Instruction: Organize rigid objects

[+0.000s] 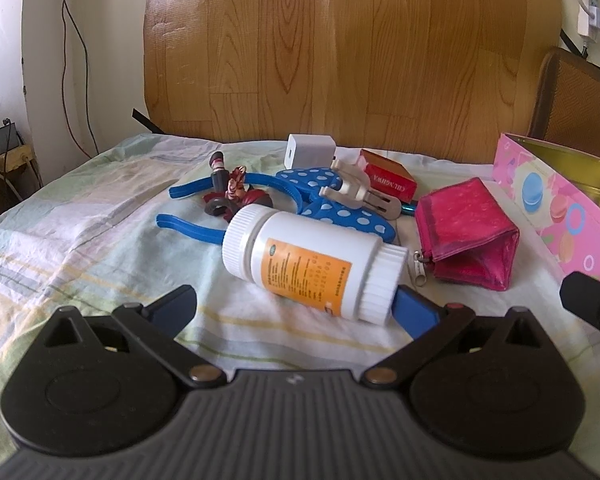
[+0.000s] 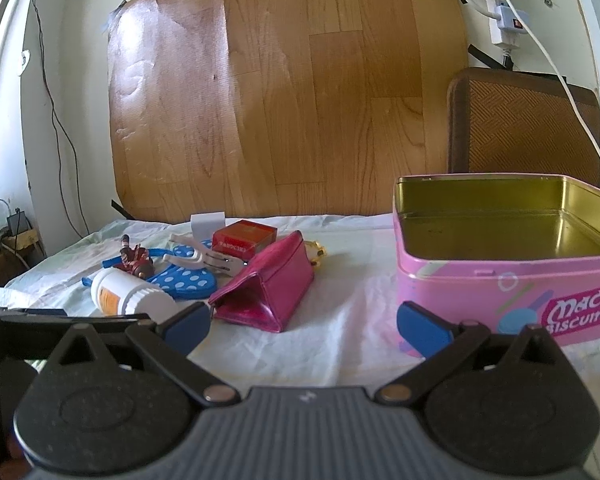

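A white pill bottle [image 1: 312, 266] with an orange label lies on its side on the cloth, just beyond my left gripper [image 1: 296, 308], which stands open with its right pad near the bottle's cap. Behind the bottle lie blue polka-dot pieces [image 1: 340, 216], a small figurine [image 1: 236, 192], a white clip [image 1: 356, 192], a white charger [image 1: 310, 151], a red box [image 1: 388, 178] and a magenta pouch [image 1: 466, 236]. My right gripper [image 2: 304, 320] is open over bare cloth between the pouch [image 2: 268, 288] and the pink biscuit tin [image 2: 508, 280], whose gold inside holds nothing visible.
A wood-grain panel [image 2: 288, 92] leans against the wall behind the cloth-covered table [image 1: 80, 216]. A brown woven chair back [image 2: 524, 124] stands behind the tin. Cables and a power strip [image 2: 504, 20] hang on the wall at right. A small gold object [image 2: 315, 251] peeks out behind the pouch.
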A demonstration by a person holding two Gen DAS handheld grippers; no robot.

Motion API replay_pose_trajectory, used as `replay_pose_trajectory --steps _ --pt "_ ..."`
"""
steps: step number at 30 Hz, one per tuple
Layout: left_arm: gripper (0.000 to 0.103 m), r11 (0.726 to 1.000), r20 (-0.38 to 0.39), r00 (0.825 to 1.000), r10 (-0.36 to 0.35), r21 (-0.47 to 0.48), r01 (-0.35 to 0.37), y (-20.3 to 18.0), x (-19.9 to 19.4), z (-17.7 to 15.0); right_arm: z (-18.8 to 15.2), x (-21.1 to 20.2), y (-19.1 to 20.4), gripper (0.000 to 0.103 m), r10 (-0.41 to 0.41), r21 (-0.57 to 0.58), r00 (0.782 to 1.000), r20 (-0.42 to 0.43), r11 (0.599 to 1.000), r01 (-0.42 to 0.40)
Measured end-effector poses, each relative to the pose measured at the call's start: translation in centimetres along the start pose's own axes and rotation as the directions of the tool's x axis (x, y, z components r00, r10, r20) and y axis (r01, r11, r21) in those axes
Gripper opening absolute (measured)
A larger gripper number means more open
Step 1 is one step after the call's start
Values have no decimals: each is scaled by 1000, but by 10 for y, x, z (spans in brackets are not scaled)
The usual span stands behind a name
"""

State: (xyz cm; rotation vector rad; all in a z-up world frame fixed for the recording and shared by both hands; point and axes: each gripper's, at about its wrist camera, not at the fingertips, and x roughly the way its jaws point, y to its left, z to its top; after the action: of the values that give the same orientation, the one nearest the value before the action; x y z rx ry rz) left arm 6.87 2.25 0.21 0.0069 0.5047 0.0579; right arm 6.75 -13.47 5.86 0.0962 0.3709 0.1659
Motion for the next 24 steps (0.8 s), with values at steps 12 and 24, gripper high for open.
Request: replay_pose_trajectory --steps 12,24 --pt "103 1000 12 1000 -9 12 9 -2 -1 0 1 -1 -2 103 4 9 1000 5 1000 -4" --pt "103 999 33 999 -33 13 32 -1 -4 -2 0 -3 -4 103 16 22 1000 11 1000 -16"
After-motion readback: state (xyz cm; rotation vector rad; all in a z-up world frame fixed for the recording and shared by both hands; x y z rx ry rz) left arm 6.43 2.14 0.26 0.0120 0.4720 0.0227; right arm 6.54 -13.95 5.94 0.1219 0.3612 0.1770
